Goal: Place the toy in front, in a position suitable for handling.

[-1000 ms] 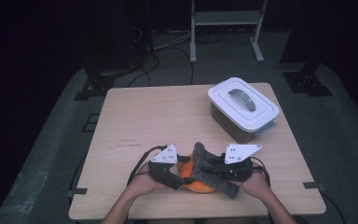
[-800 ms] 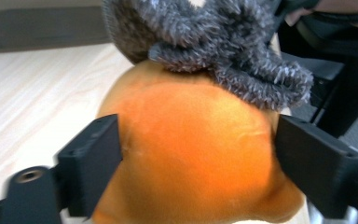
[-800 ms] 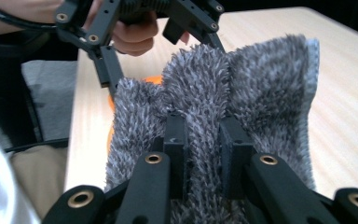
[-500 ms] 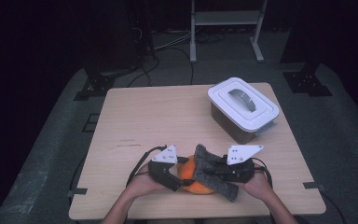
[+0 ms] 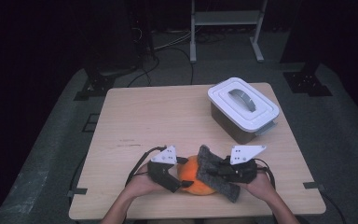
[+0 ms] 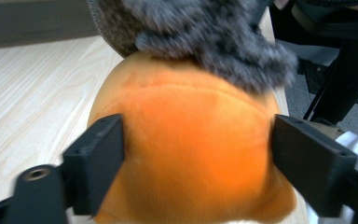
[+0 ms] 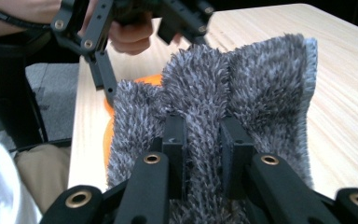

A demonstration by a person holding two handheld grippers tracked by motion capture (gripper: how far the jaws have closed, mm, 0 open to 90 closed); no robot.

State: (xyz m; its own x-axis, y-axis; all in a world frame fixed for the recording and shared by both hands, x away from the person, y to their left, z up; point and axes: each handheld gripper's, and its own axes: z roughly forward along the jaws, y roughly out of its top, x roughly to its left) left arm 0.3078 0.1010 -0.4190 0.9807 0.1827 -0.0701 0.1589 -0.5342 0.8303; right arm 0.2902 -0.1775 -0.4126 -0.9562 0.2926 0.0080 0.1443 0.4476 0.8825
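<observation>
A round orange plush (image 5: 192,178) lies near the table's front edge. My left gripper (image 5: 184,173) holds it, one jaw pressed on each side of the orange plush (image 6: 191,140). A grey fuzzy cloth (image 5: 208,162) drapes over the plush's right side and hangs above it as the shaggy cloth (image 6: 214,32) in the left gripper view. My right gripper (image 7: 204,149) is shut on a fold of the cloth (image 7: 261,79). Beyond the fold I see a sliver of orange (image 7: 140,80) and the left gripper (image 7: 98,42) in a hand.
A white lidded box (image 5: 243,105) with a grey handle stands at the table's back right. The light wooden table (image 5: 158,121) stretches bare behind the hands. Its front edge is close below both forearms. Cables trail from each gripper.
Almost nothing has moved. The right gripper and the grey cloth have shifted very slightly to the right over the plush; the left gripper keeps its hold.
</observation>
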